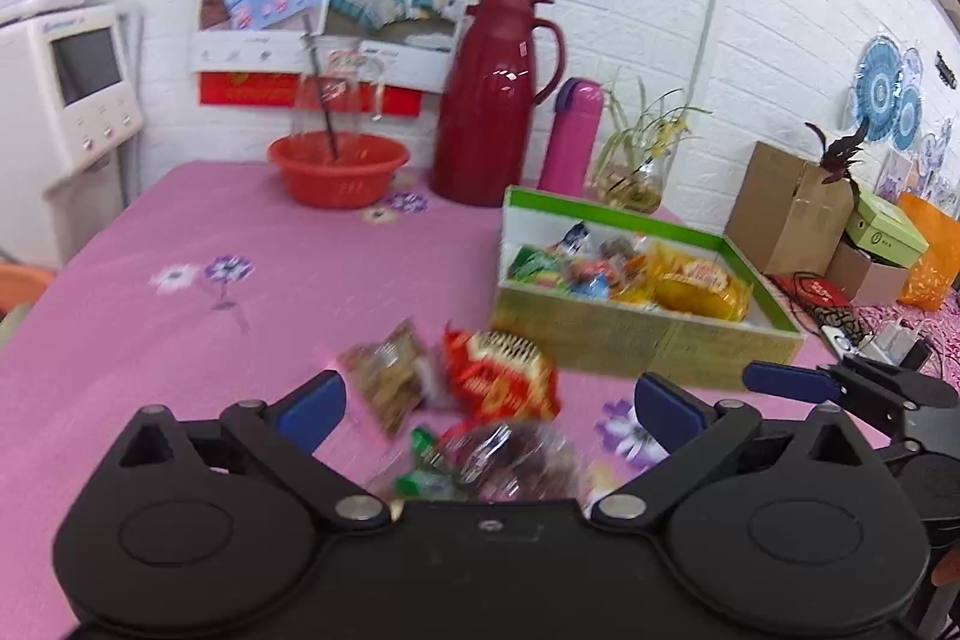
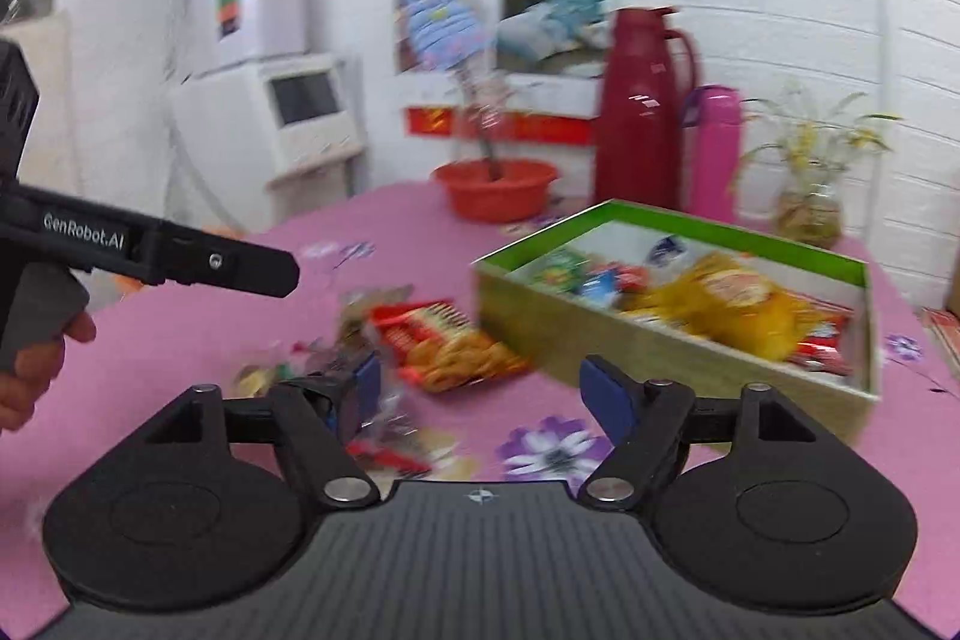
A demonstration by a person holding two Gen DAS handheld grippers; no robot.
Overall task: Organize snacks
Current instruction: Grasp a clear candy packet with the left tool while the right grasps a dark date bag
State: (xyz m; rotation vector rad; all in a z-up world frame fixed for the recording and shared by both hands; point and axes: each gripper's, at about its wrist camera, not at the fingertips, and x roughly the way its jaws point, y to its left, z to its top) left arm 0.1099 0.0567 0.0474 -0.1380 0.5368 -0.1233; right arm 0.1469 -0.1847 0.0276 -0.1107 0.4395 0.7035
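At the bottom of the left wrist view the left gripper (image 1: pixel 489 409) hangs released, jaws spread wide over loose snacks: a clear-wrapped dark sweet (image 1: pixel 516 460) lowest, a red biscuit packet (image 1: pixel 501 379) above it at centre. The right gripper (image 2: pixel 495 394) is likewise released and empty. The packet's long axis seems to run diagonally, its far end toward the green snack box (image 1: pixel 636 340) at centre right. Crowded wrappers risk a double grab or a slip. Behind stands a red thermos (image 1: pixel 495 100).

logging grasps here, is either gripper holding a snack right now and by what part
Nothing is held. The left gripper and right gripper are both open above the loose snack packets on the pink tablecloth, with no packet pinched between the fingers.
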